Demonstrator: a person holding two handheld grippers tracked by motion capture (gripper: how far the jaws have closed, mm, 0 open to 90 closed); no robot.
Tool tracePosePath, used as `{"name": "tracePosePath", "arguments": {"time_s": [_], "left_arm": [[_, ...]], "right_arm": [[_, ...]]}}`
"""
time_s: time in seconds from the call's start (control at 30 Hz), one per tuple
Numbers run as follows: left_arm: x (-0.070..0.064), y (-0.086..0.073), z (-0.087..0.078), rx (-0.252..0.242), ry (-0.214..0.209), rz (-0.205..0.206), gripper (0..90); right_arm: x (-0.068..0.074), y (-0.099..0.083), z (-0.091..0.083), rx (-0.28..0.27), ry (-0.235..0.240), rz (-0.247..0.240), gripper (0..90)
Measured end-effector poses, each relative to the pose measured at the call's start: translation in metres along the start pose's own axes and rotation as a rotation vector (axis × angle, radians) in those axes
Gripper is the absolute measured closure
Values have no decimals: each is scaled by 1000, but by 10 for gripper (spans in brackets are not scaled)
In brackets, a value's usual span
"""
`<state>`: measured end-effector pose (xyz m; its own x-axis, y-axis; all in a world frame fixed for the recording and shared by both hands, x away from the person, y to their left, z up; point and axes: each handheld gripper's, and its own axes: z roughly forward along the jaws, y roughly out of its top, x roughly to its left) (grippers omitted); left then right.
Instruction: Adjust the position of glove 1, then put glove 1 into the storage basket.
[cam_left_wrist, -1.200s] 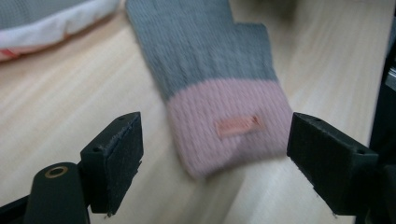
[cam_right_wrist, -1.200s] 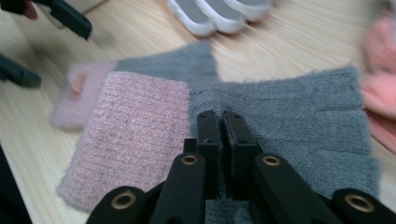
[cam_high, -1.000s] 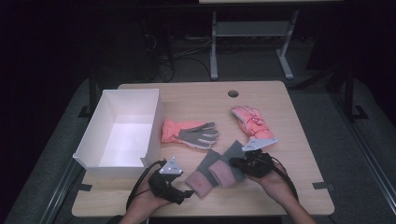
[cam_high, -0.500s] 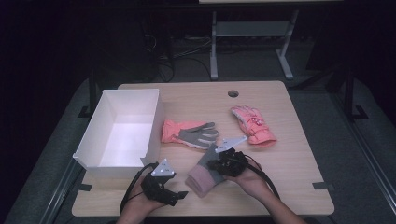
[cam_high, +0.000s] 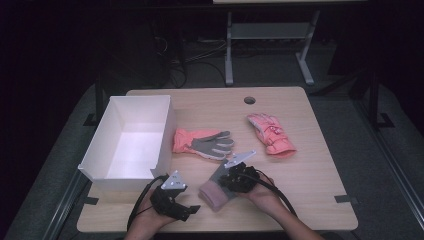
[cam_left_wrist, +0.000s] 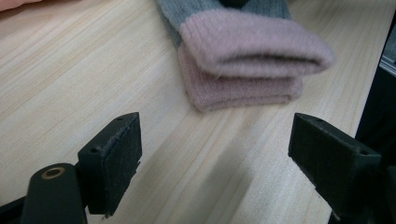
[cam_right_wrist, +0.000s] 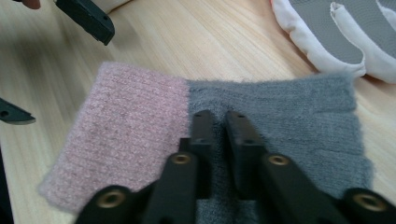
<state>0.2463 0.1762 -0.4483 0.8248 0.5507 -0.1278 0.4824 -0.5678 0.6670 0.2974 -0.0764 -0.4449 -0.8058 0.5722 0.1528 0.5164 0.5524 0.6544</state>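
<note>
Near the front edge of the table (cam_high: 320, 165), right of centre, lies the knitted glove pair (cam_high: 218, 189), grey at the fingers, pink at the cuff, one glove stacked on the other. And the right gripper (cam_high: 239, 176) is down on it, jaws drawn almost together on the grey knit just past the pink band; whether any cloth is pinched between them, I cannot tell. Over on the other side, the left gripper (cam_left_wrist: 215, 154) hangs just above the wood with its jaws wide and nothing between them, facing the doubled pink cuff from close by. Further back, an orange glove with a grey palm (cam_high: 203, 143) lies flat beside the white box (cam_high: 165, 131), and a second orange glove (cam_high: 271, 133) sits apart towards the right. So the step looks like steadying the folded pair before lifting it. What next calls for, I'd say: the left gripper sliding in and closing over both cuff layers together, so the stack stays aligned on its way to the box.
</note>
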Motion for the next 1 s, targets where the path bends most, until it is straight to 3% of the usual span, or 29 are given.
{"name": "tracePosePath", "arguments": {"time_s": [0.23, 0.4, 0.5, 0.57, 0.63, 0.9, 1.0], "left_arm": [[2, -1, 1, -2, 1, -20, 171], [2, 1, 0, -13, 13, -27, 171], [2, 1, -1, -5, 33, -19, 157], [3, 2, -1, -3, 37, -19, 148], [3, 5, -1, -7, 34, -41, 142], [3, 17, -3, -18, 25, -76, 138], [3, 28, 0, -17, 23, -65, 138]], "right_arm": [[-4, 0, -10, -41, 1, 33, 423], [-16, -8, -20, -54, -21, 55, 216], [-21, -12, -25, -64, -32, 64, 150], [-26, -20, -34, -77, -69, 58, 126], [-30, -26, -40, -83, -81, 55, 79], [-44, -56, -66, -112, -147, 101, 74], [-50, -71, -74, -105, -172, 125, 74]]}}
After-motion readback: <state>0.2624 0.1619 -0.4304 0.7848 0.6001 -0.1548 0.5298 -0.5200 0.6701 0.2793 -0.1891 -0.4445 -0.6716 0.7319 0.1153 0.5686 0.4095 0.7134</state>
